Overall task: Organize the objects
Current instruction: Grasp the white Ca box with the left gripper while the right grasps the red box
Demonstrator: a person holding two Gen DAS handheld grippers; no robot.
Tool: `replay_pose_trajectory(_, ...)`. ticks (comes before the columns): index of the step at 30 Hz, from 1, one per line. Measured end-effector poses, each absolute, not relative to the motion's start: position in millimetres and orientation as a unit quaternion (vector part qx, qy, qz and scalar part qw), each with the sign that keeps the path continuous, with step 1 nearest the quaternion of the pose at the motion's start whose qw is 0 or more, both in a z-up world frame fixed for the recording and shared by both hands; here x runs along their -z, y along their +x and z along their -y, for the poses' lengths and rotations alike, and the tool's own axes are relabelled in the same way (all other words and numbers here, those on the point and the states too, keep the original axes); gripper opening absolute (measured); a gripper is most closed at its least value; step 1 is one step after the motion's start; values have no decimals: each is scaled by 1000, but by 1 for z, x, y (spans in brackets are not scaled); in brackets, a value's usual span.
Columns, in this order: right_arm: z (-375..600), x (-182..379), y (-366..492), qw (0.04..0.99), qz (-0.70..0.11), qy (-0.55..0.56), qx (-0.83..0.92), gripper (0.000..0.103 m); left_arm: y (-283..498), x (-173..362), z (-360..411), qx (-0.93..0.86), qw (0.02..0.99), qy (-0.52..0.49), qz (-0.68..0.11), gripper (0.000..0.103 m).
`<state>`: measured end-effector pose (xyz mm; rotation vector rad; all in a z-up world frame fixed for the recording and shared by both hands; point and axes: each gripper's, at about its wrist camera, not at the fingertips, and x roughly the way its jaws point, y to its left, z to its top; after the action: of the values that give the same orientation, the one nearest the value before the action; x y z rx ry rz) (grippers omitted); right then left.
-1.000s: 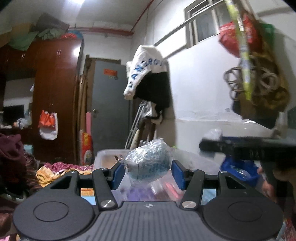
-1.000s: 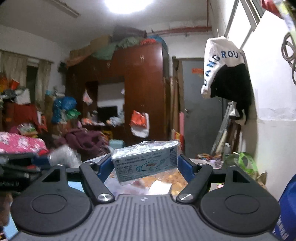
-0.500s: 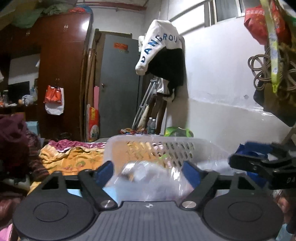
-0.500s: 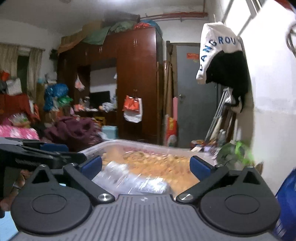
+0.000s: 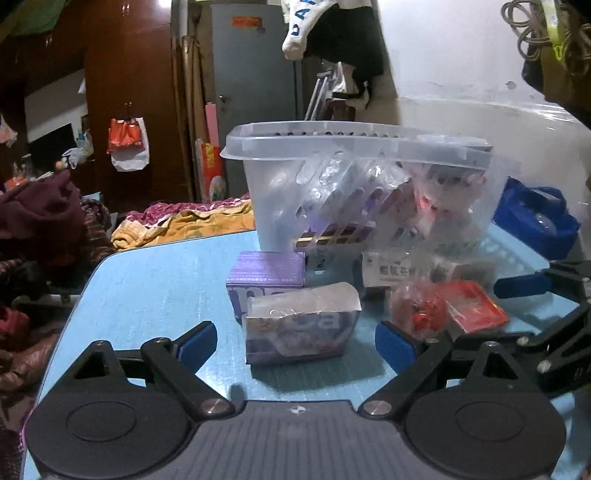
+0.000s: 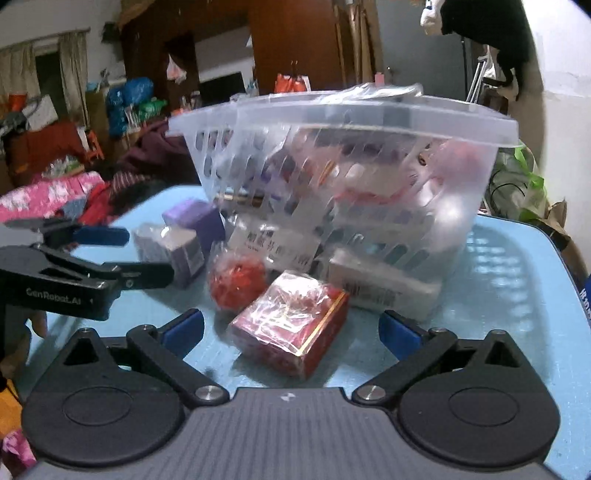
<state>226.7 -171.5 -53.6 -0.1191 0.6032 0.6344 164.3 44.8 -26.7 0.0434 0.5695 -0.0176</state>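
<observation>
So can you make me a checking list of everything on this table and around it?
Surface: light blue table, mostly bare.
Job's things: clear slotted plastic basket, filled; wrapped purple box, red gold-edged box, red round packet outside it.
Clutter: clothes heaps beyond the table.
Grippers: left gripper opening, right gripper open; neither touches a box.
Cables: coiled cord on wall.
Surroundings: brown wardrobe, grey door.

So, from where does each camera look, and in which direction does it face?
Left wrist: on the left gripper, jaws opening, tilted down at a wrapped purple box on the blue table; right gripper at the edge.
Right wrist: on the right gripper, open, facing a red box; left gripper visible.
Shared: the clear basket, red box.
</observation>
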Motion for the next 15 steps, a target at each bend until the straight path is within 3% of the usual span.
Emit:
replay_pose_trajectory(4, 169, 53, 227, 901, -302, -56, -307, 102, 172, 29, -46, 4, 957, 6, -291, 89)
replay_pose_trajectory(6, 167, 54, 226, 900, -304, -67, -306, 87, 173, 30, -46, -1, 957, 6, -290, 80)
replay_pose_trajectory(7, 167, 55, 225, 899, -306, -71, -307, 83, 171, 32, -46, -1, 957, 6, -290, 71)
replay_pose_trajectory(9, 168, 55, 221, 902, -298, -77, -304, 70, 171, 33, -46, -1, 957, 5, -289, 70)
replay_pose_trajectory(15, 188, 52, 211, 903, -249, -16, -349, 66, 148, 24, -52, 15, 971, -34, -236, 70)
